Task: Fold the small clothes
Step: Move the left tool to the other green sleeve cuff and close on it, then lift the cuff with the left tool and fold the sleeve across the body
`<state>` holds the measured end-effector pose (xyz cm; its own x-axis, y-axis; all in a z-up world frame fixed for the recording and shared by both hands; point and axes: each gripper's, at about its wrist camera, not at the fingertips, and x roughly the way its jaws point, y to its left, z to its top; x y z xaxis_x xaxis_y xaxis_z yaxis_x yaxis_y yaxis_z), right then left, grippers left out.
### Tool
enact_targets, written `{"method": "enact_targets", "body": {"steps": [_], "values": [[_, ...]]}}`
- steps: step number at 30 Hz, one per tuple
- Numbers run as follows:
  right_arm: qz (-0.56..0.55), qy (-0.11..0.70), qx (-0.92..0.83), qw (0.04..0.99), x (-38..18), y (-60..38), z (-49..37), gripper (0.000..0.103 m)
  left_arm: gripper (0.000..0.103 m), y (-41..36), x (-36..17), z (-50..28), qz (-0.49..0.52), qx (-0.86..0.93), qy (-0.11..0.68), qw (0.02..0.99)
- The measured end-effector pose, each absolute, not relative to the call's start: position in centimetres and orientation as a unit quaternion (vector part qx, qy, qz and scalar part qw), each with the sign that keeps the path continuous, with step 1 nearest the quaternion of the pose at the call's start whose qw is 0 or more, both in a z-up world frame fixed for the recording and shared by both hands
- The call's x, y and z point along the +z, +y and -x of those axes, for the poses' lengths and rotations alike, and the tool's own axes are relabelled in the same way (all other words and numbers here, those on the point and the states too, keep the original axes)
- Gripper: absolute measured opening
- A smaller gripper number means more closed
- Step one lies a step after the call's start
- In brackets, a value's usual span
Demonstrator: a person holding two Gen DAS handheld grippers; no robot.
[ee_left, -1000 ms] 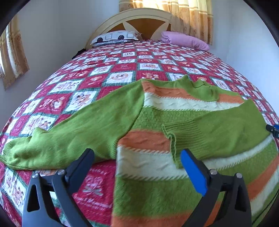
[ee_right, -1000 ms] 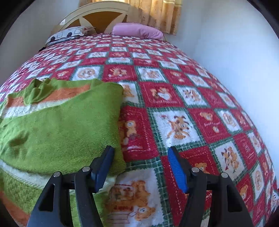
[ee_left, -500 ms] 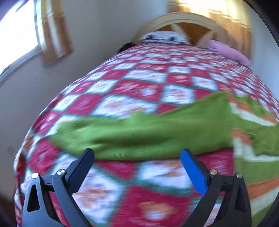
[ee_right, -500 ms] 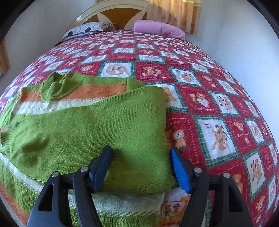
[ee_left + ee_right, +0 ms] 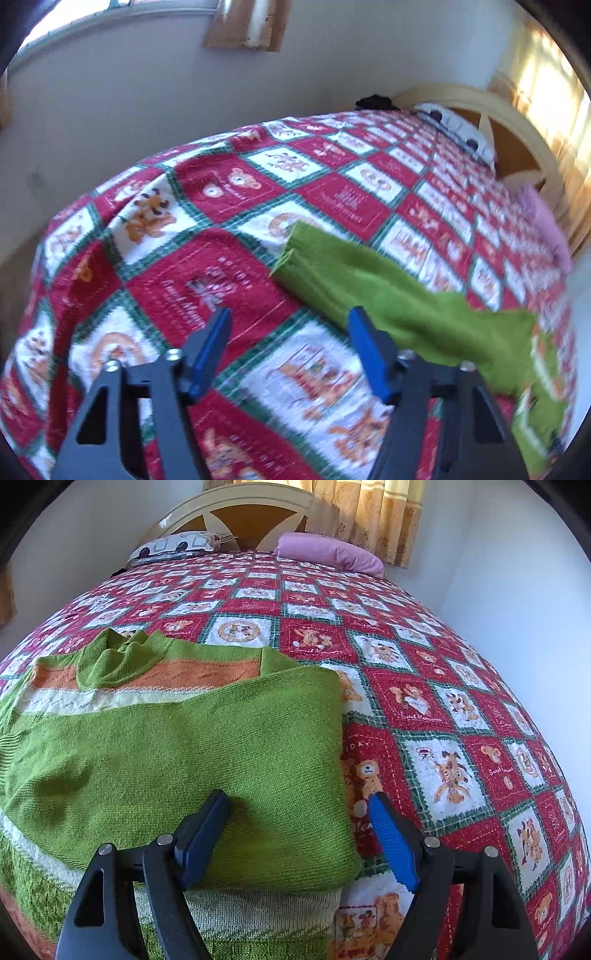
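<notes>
Green knitted sweater with orange and cream stripes point(image 5: 177, 746) lies spread on the red, white and green teddy-bear patchwork bedspread point(image 5: 443, 709), its right sleeve already folded across the chest. Within the last second the left gripper point(image 5: 290, 354) has swung from the sweater's body out to the unfolded left sleeve point(image 5: 369, 291), whose ribbed cuff point(image 5: 291, 254) now lies at 12 o'clock from its wide-open, empty jaws, a sign that this sleeve is probably next to be folded in. The right gripper point(image 5: 299, 842), equally open and empty, has drifted left to straddle the folded edge. The knit looks soft and limp, the bedspread printed and flat; a pink pillow point(image 5: 328, 552) sits at 12 o'clock by the cream arched headboard point(image 5: 236, 498)
</notes>
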<state>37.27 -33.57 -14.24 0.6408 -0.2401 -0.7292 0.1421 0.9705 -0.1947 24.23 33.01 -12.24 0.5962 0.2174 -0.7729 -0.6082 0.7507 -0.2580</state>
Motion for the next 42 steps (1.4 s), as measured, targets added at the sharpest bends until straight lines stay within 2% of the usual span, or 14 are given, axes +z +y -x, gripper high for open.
{"method": "enact_targets", "body": {"steps": [2,6,7,8,14,19,30,35,42], "values": [[0.065,0.408,-0.109,0.904,-14.2,-33.4,-37.3,0.079,0.061,33.1,-12.4,-25.1,0.274,0.236,0.378,0.852],[0.076,0.404,-0.114,0.904,-14.2,-33.1,-37.2,0.079,0.053,33.1,-13.5,-26.6,0.304,0.232,0.386,0.839],[0.077,0.404,-0.115,0.904,-14.2,-33.1,-37.2,0.079,0.048,33.2,-13.9,-27.0,0.312,0.233,0.388,0.835],[0.077,0.403,-0.115,0.905,-14.2,-33.1,-37.2,0.079,0.038,33.2,-14.3,-27.2,0.317,0.235,0.393,0.83],[0.076,0.403,-0.115,0.905,-14.3,-33.1,-37.2,0.079,0.008,34.3,-14.9,-28.3,0.31,0.267,0.381,0.829],[0.074,0.403,-0.114,0.905,-14.3,-33.1,-37.2,0.079,0.005,33.5,-12.7,-27.5,0.291,0.253,0.354,0.852],[0.039,0.406,-0.091,0.909,-13.7,-33.9,-37.0,0.079,0.005,29.7,-4.0,-26.3,0.273,0.197,0.28,0.899],[-0.002,0.358,-0.069,0.931,-10.6,-35.0,-34.4,0.079,0.005,26.1,0.9,-26.8,0.241,0.158,0.241,0.927],[-0.006,0.337,-0.046,0.94,-9.4,-35.7,-30.9,0.079,0.005,20.8,5.8,-27.7,0.222,0.095,0.2,0.95]]}}
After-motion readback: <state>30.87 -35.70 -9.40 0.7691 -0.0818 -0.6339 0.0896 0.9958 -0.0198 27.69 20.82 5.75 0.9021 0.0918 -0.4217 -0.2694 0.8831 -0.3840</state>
